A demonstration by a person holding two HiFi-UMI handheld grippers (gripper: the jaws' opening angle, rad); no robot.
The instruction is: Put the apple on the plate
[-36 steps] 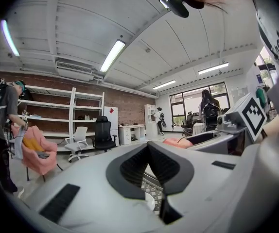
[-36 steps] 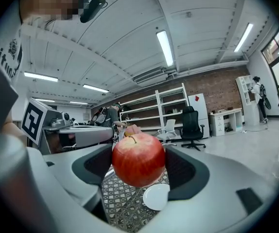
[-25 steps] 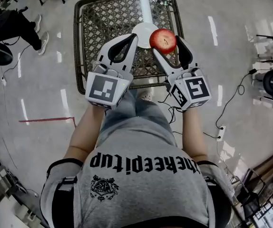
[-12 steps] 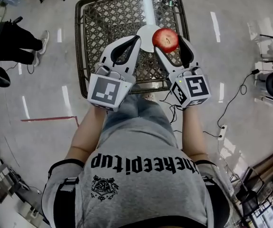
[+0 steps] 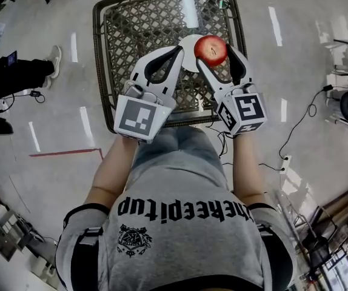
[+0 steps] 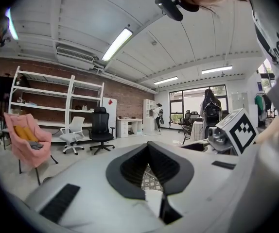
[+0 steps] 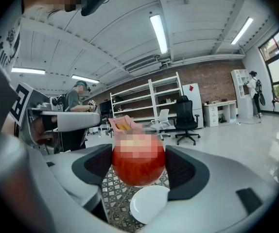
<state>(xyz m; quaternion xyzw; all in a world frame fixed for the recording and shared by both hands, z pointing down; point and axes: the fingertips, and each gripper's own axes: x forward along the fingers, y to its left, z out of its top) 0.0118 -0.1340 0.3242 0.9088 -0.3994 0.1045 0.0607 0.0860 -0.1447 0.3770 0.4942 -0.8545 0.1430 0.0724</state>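
Observation:
A red apple (image 5: 210, 49) hangs above the metal lattice table (image 5: 131, 23), with my right gripper (image 5: 214, 48) shut on it. In the right gripper view the apple (image 7: 138, 166) fills the gap between the dark pads, and the white plate (image 7: 149, 204) lies on the mesh just below it. From the head view the plate (image 5: 189, 58) shows only partly, between the two grippers and left of the apple. My left gripper (image 5: 175, 52) hovers over the plate's left edge, shut with nothing in it; its tips (image 6: 148, 147) meet.
The table's dark rim (image 5: 100, 71) frames the mesh top. A bystander's leg and shoe (image 5: 31, 71) are on the floor to the left. Cables (image 5: 301, 126) trail across the floor on the right. A red tape line (image 5: 65, 153) marks the floor near my left side.
The apple stays gripped and has shifted slightly farther over the table with both grippers. The bystander on the left has moved farther left.

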